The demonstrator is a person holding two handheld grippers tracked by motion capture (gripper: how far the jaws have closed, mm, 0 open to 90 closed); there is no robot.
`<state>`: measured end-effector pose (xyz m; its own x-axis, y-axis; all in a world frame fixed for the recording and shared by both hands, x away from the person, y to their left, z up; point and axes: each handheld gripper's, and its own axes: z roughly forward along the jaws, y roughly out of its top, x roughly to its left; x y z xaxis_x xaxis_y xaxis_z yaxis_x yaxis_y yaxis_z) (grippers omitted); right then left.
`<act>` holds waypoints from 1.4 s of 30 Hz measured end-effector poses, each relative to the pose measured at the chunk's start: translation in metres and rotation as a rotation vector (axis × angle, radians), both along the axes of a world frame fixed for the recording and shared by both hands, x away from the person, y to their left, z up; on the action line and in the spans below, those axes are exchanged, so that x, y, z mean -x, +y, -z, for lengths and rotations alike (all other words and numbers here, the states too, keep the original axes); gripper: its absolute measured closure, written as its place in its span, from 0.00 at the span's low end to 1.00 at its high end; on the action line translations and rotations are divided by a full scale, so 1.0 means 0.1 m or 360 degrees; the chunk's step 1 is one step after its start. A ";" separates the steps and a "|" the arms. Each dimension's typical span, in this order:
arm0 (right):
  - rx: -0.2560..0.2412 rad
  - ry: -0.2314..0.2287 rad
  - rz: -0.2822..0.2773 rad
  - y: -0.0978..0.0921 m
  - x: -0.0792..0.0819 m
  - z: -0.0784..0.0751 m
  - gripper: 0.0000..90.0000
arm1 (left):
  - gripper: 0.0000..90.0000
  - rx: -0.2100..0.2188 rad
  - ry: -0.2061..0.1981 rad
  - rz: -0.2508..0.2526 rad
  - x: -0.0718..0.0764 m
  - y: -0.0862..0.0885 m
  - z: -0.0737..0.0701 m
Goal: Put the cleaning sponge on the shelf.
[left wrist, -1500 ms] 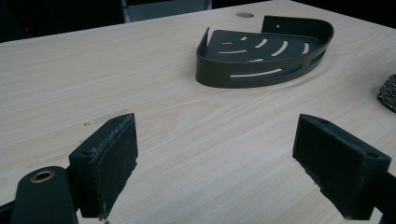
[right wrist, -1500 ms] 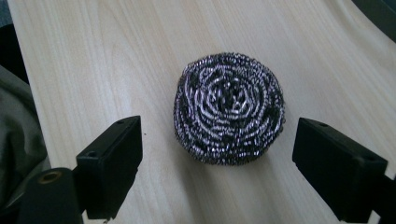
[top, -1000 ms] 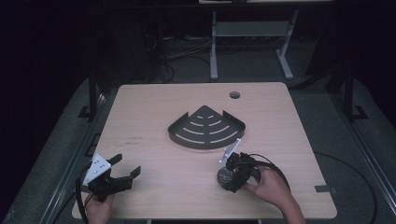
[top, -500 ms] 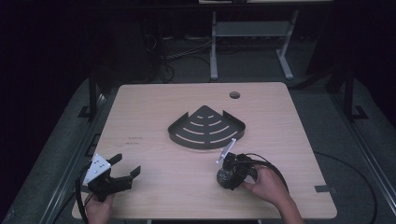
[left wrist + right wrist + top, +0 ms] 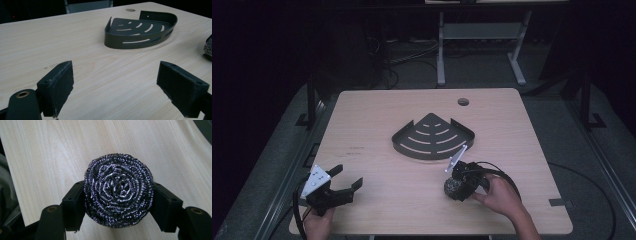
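While your right claw (image 5: 118,195) looks straight down at the worktop (image 5: 50,150), its own view gives you what the high view blurs: a round steel scouring pad (image 5: 118,191), coiled in rings, clamped between both jaws at its left and right sides. From above, the pad is a dull grey lump under that claw, just on your side of the black corner basket (image 5: 433,136). Your left claw (image 5: 115,92) sits released, jaws wide apart; ahead of it, the slotted basket stands well off. No lettering is readable on anything.
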<state>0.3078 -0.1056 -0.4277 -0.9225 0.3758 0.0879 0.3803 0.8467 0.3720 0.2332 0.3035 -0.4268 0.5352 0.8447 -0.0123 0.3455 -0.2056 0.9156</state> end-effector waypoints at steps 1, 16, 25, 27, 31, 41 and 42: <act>0.0000 -0.0004 -0.0003 0.00 0.00 -0.01 0.38 | 0.15 0.0000 0.0000 0.0000 0.00 0.00 0.00; -0.0072 -0.0023 0.0007 -0.06 -0.01 -0.13 0.40 | 0.15 0.0007 -0.0007 -0.0009 0.01 0.02 -0.01; -0.0079 -0.0043 -0.0002 -0.07 -0.05 -0.24 0.40 | 0.15 0.0000 -0.0005 -0.0006 0.00 0.01 -0.01; -0.0090 -0.0044 -0.0006 -0.06 -0.06 -0.28 0.40 | 0.15 0.0002 -0.0005 -0.0007 0.01 0.01 -0.01; -0.0086 -0.0062 -0.0014 -0.03 -0.08 -0.34 0.40 | 0.15 0.0005 -0.0006 -0.0010 0.01 0.01 -0.01; -0.0097 -0.0069 -0.0044 0.09 -0.28 -0.57 0.40 | 0.15 0.0017 -0.0006 -0.0001 0.00 0.01 -0.01; -0.0085 -0.0069 -0.0046 0.11 -0.31 -0.58 0.40 | 0.15 0.0014 -0.0008 -0.0002 0.00 0.01 -0.01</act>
